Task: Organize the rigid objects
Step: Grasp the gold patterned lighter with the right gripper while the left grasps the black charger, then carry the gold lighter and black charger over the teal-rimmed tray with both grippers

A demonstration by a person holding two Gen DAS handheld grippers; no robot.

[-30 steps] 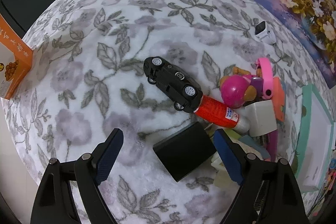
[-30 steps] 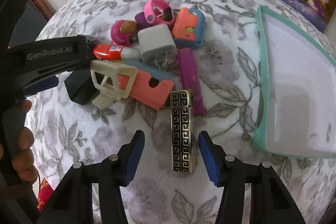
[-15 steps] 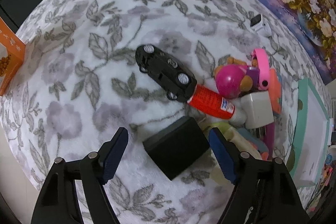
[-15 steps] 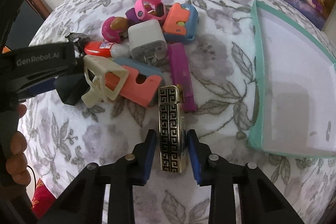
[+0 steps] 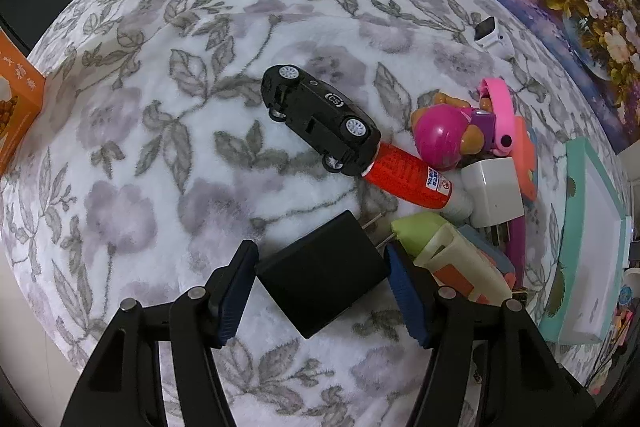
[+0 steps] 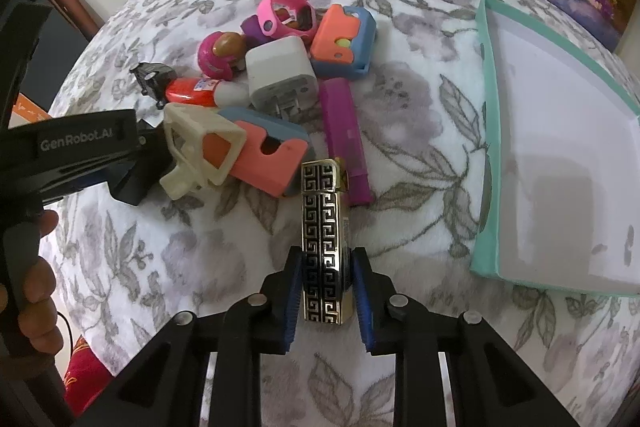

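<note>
A black charger [image 5: 324, 275] lies cornerwise on the floral cloth. My left gripper [image 5: 320, 257] is around it, its jaws closing, and the blue pads [image 5: 240, 279] meet two opposite corners. In the right wrist view a gold and black patterned lighter [image 6: 322, 211] lies lengthwise. My right gripper [image 6: 326, 261] is shut on its near end. A teal-rimmed white tray [image 6: 486, 131] stands to the right. The left gripper's body [image 6: 80, 143] shows at the left edge, held by a hand [image 6: 36, 267].
A pile sits between the grippers: black toy car [image 5: 320, 123], red glue stick [image 5: 408, 179], white charger [image 6: 280, 75], pink figure [image 5: 440, 135], pink watch [image 6: 280, 11], purple lighter [image 6: 344, 131], cream and coral pieces [image 6: 208, 151]. An orange box [image 5: 16, 107] stands far left.
The left jaws have narrowed onto the black charger's corners. The right jaws have closed from either side onto the patterned lighter. Neither hand has shifted much.
</note>
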